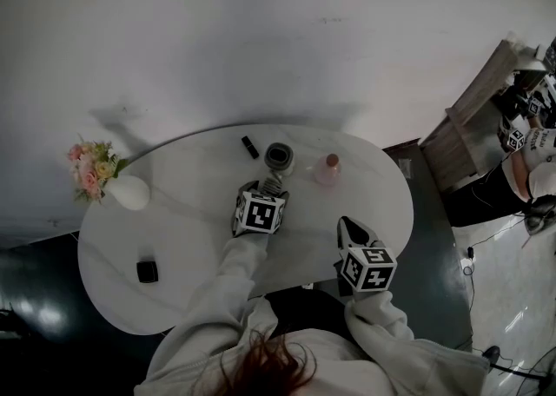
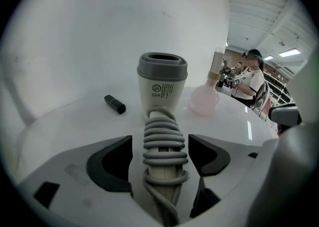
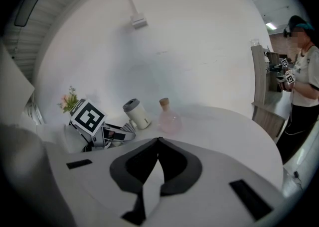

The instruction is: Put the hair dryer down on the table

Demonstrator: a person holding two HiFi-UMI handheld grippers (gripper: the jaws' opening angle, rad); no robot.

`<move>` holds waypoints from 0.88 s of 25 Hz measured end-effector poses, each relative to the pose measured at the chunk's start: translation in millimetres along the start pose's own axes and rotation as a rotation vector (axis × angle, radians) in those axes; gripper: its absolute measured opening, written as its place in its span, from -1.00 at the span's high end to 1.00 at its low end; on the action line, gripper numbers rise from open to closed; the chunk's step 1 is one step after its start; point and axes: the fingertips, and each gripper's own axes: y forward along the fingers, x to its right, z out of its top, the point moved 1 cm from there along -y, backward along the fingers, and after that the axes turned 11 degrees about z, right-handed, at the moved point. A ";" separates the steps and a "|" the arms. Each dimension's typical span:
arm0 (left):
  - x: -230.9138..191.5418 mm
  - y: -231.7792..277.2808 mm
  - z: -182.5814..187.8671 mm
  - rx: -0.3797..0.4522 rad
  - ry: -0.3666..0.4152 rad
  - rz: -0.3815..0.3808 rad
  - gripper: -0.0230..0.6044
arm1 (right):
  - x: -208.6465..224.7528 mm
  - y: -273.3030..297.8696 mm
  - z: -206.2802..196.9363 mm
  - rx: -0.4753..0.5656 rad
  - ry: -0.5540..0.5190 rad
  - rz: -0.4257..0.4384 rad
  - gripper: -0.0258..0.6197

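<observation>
The hair dryer (image 1: 278, 158) rests on the white oval table (image 1: 174, 229), its white barrel (image 2: 162, 84) pointing its grey end upward. Its handle, wrapped in a grey coiled cord (image 2: 163, 146), runs back between the jaws of my left gripper (image 2: 159, 149). Those jaws stand wide, with a small gap between each dark pad and the coil. In the head view the left gripper (image 1: 271, 184) sits just behind the dryer. My right gripper (image 3: 158, 141) is shut on nothing, and hovers near the table's front right edge (image 1: 349, 227).
A pink flask (image 1: 328, 168) with a cork stands right of the dryer. A small black tube (image 1: 250, 147) lies to its left. A white vase of flowers (image 1: 122, 188) and a black box (image 1: 148, 272) sit at the left end. A person (image 3: 304, 71) stands by a wooden cabinet (image 1: 473, 116).
</observation>
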 end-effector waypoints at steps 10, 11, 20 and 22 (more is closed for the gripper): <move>-4.8 -57.4 -3.0 0.118 -0.113 -0.002 -0.11 | -13.7 -2.1 1.8 0.018 -0.025 0.027 0.77; -6.0 -64.1 -4.0 0.135 -0.124 -0.001 -0.11 | -15.0 -2.9 2.4 0.021 -0.036 0.027 0.77; -27.9 -124.4 -17.8 0.255 -0.313 0.048 -0.11 | -25.6 -11.6 15.3 0.066 -0.085 0.045 0.77; -28.9 -136.8 -21.0 0.275 -0.341 0.038 -0.11 | -29.4 -15.4 20.1 0.081 -0.106 0.049 0.77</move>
